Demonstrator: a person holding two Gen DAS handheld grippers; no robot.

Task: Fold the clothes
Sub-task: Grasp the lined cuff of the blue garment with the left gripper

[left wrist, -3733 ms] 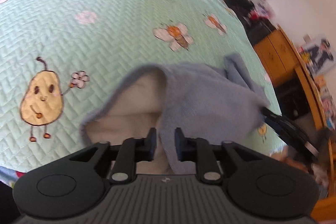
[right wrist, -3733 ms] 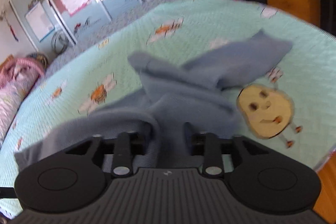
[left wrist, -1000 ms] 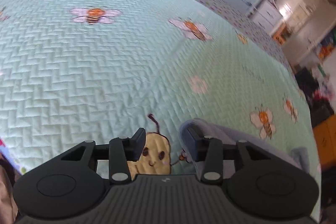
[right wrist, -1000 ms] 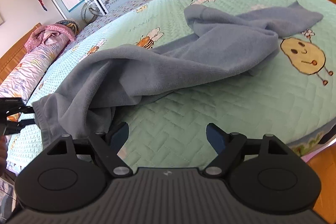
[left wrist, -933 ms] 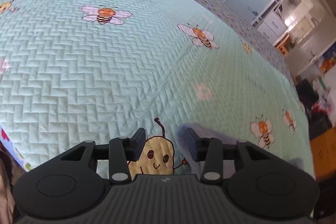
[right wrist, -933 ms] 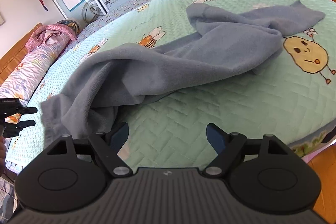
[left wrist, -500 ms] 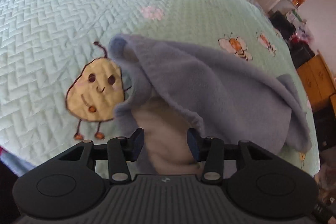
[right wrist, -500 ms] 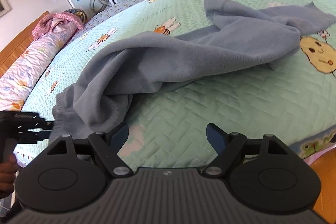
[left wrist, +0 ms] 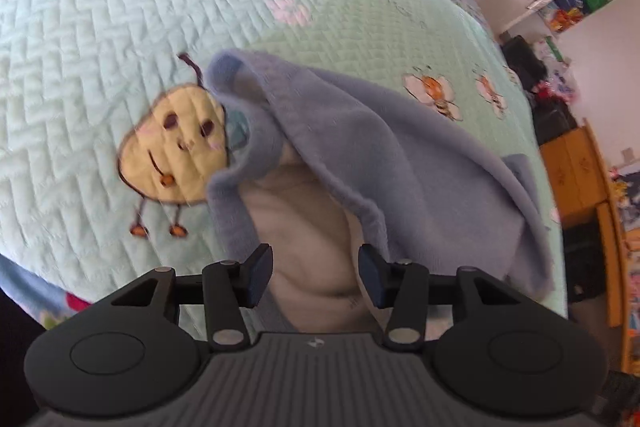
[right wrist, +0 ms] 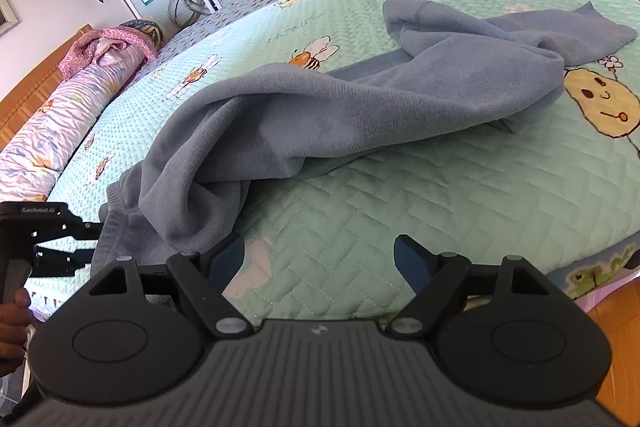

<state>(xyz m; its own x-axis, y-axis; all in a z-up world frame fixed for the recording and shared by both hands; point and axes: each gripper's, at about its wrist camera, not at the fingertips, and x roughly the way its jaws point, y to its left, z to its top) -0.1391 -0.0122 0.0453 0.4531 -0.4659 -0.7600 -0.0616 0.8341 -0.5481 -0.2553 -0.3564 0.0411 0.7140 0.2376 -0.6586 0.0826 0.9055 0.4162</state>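
While the left gripper [left wrist: 315, 269] points steeply down at the near edge of the bed, its jaws are opening, and the pale inner side of the blue garment [left wrist: 400, 155] lies in the gap between them. Its fingers [left wrist: 258, 267] do not press the cloth, so this gripper is released. In the right wrist view the same tool [right wrist: 60, 243] appears at the far left, held level and pointing toward the bunched waist end of the garment [right wrist: 360, 103]. Its tips are at the edge of the cloth, but I cannot tell if they touch it. A hand [right wrist: 14, 323] holds its handle from below at the left border.

Across the middle, the garment lies crumpled on the mint green quilt [right wrist: 400, 207], from the near left edge of the bed to the far right, where one end rests just beside a yellow pear figure [right wrist: 600, 103] stitched on the quilt. In the left wrist view a fold of it also covers one side of a pear figure [left wrist: 172, 151].

On the right, the right gripper [right wrist: 320, 259] hangs above the bare quilt near the bed edge, tilted downward. Its jaws stand wide apart with nothing between them, and its left fingertip [right wrist: 228, 253] is close to the garment's lower fold.
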